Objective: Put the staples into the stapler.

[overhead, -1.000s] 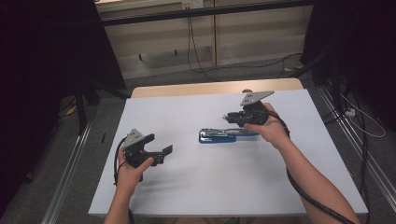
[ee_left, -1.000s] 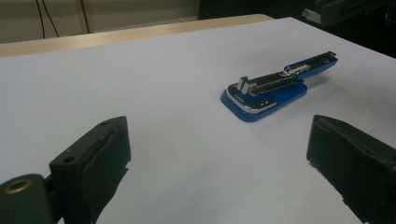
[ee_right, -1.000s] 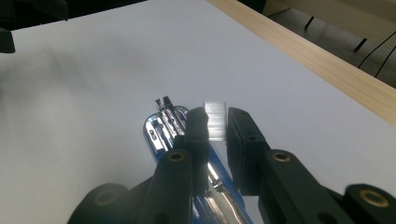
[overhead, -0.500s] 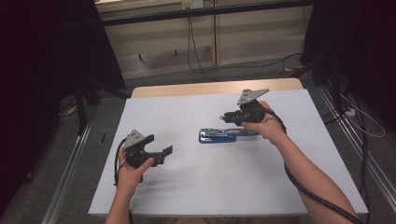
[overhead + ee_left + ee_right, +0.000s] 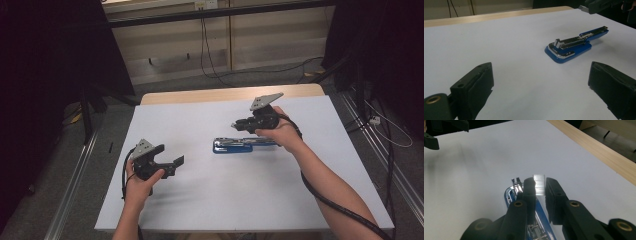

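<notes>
A blue stapler (image 5: 233, 146) lies swung open on the white table top (image 5: 220, 200), its metal staple channel facing up (image 5: 574, 45). My right gripper (image 5: 236, 125) hovers just above the stapler's rear part, pointing left. It is shut on a short silver strip of staples (image 5: 539, 184), which sticks out past the jaw tips over the stapler (image 5: 508, 195). My left gripper (image 5: 176, 162) is held low over the table's left side, well apart from the stapler. In the left gripper view its jaws stand wide open (image 5: 541, 80) with nothing between them.
A wooden table edge (image 5: 225, 94) runs along the back beyond the white sheet. Metal rails (image 5: 75, 200) flank the table on the floor, and cables (image 5: 210, 55) lie on the floor behind it. A black cable (image 5: 340, 210) trails along the right forearm.
My right gripper has drifted slightly left above the stapler with the staple strip still in it. The left gripper has stayed put.
</notes>
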The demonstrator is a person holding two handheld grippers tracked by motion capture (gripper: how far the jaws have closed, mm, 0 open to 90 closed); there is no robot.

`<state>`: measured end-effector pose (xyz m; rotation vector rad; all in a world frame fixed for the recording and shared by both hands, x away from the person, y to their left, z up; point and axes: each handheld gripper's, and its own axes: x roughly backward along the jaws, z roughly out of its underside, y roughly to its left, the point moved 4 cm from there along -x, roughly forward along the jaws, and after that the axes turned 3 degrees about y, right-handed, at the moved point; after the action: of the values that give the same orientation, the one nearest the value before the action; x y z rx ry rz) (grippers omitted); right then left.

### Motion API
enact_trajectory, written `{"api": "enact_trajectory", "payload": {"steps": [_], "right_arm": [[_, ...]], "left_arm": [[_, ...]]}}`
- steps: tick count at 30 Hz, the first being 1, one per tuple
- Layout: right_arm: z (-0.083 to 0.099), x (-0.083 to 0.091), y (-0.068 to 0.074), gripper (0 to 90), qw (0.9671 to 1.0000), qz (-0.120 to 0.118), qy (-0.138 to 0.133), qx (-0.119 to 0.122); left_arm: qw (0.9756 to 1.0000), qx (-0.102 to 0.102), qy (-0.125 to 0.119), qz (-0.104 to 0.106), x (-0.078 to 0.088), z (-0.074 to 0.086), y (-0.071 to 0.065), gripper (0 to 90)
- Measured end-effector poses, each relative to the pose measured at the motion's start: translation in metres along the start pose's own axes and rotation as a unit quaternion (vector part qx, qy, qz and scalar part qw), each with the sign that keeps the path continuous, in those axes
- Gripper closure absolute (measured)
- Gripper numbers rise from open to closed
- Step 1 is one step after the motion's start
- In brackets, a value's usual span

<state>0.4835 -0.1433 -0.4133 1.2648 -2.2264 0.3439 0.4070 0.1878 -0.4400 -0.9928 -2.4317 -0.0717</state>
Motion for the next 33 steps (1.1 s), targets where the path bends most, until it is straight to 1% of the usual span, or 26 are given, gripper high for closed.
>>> {"api": "enact_trajectory", "payload": {"steps": [7,14,16,19,24,27,29,33], "right_arm": [[-0.003,-0.005,-0.001,79.4,0.9999,-0.009,0.006,0.01],[-0.003,-0.012,-0.001,79.4,0.9997,-0.017,0.008,0.013],[-0.003,-0.015,0.0,79.4,0.9997,-0.022,0.007,0.011],[-0.003,-0.019,0.001,79.4,0.9993,-0.028,0.012,0.02],[-0.006,-0.023,0.003,79.4,0.9988,-0.039,0.016,0.026],[-0.007,-0.025,0.004,79.4,0.9985,-0.045,0.016,0.028],[-0.007,-0.027,0.005,79.4,0.998,-0.046,0.025,0.036],[-0.006,-0.031,0.006,79.4,0.9976,-0.054,0.026,0.035]], "left_arm": [[1.0,0.002,0.002,-0.001,-0.001,0.0,0.0,6.5],[1.0,0.001,0.006,0.0,-0.001,0.001,0.0,6.4],[1.0,0.001,0.005,0.0,-0.001,0.001,0.0,6.4],[1.0,0.001,0.005,0.0,-0.001,0.001,0.0,6.4],[1.0,0.0,0.006,0.001,-0.002,0.001,-0.001,6.4],[1.0,-0.001,0.005,-0.002,-0.002,0.001,-0.001,6.4],[1.0,-0.001,0.006,-0.002,-0.002,0.001,-0.001,6.4],[1.0,0.0,0.005,-0.001,-0.001,0.001,-0.001,6.4]]}}
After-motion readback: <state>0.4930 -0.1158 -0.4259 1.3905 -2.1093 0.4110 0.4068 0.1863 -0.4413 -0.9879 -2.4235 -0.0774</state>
